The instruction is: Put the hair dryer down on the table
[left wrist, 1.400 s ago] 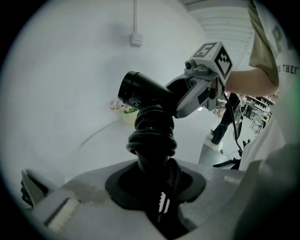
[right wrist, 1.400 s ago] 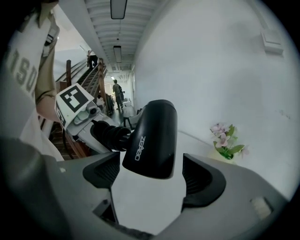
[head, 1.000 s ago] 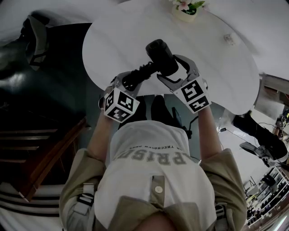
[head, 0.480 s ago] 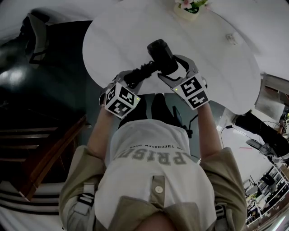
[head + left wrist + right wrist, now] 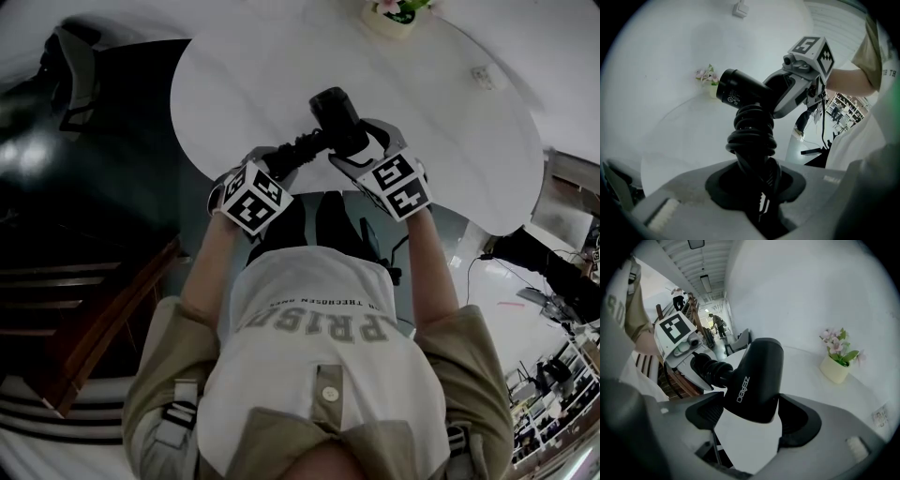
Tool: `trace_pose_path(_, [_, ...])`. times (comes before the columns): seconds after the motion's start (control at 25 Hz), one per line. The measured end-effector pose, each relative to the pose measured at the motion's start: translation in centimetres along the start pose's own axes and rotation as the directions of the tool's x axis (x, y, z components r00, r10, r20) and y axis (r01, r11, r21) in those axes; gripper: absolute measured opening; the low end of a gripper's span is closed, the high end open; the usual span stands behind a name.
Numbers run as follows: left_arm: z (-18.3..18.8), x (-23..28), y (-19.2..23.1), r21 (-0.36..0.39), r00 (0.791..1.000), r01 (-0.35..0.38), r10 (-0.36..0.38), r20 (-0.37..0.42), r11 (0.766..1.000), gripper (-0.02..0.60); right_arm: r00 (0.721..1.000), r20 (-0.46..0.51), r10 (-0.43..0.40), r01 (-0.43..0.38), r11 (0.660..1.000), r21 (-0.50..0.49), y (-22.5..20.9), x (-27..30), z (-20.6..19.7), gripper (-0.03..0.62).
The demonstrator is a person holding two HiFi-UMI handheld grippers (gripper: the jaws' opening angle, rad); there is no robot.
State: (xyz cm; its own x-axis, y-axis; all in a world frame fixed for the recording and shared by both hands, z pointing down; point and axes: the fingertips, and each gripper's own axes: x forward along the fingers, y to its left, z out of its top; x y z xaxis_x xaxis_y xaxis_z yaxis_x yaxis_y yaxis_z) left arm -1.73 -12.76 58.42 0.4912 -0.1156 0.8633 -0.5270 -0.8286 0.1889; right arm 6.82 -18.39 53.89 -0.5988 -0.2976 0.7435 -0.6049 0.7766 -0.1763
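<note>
A black hair dryer (image 5: 335,114) hangs just above the near edge of the round white table (image 5: 253,75). My left gripper (image 5: 281,159) is shut on its handle (image 5: 752,136), which has the black cord wound around it. My right gripper (image 5: 361,142) is shut on the barrel (image 5: 754,378), whose sides rest against both pads. In the left gripper view the barrel (image 5: 740,91) points toward the table's far side, with the right gripper (image 5: 797,86) beside it. In the right gripper view the left gripper (image 5: 686,355) sits behind the handle.
A small pot of pink flowers (image 5: 389,14) stands at the table's far edge, also in the right gripper view (image 5: 836,364). A small white item (image 5: 485,77) lies at the far right. A dark chair (image 5: 66,66) stands left; another chair (image 5: 333,225) sits under the near edge.
Both grippers have crept a little forward over the table with the hair dryer still held between them. The grips look the same.
</note>
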Motion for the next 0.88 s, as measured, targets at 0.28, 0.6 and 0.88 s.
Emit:
trace_pose_path(0.28, [-0.8, 1.1, -0.5, -0.031, 0.998, 0.049, -0.050, -0.041, 0.998, 0.121, 0.999, -0.045, 0.026, -0.024, 0.999, 0.038, -0.1, 0.8, -1.5, 0.368])
trace_pose_path(0.6, [-1.6, 2.4, -1.0, -0.069, 0.990, 0.118, -0.123, -0.072, 0.991, 0.121, 0.992, -0.112, 0.064, -0.053, 0.994, 0.099, -0.3, 2.1, -3.4, 0.367])
trace_pose_path(0.88, [-2.5, 3.3, -1.3, -0.097, 0.981, 0.160, -0.169, -0.099, 0.982, 0.121, 0.983, -0.155, 0.100, -0.077, 0.986, 0.145, -0.2, 3.3, -4.9, 0.365])
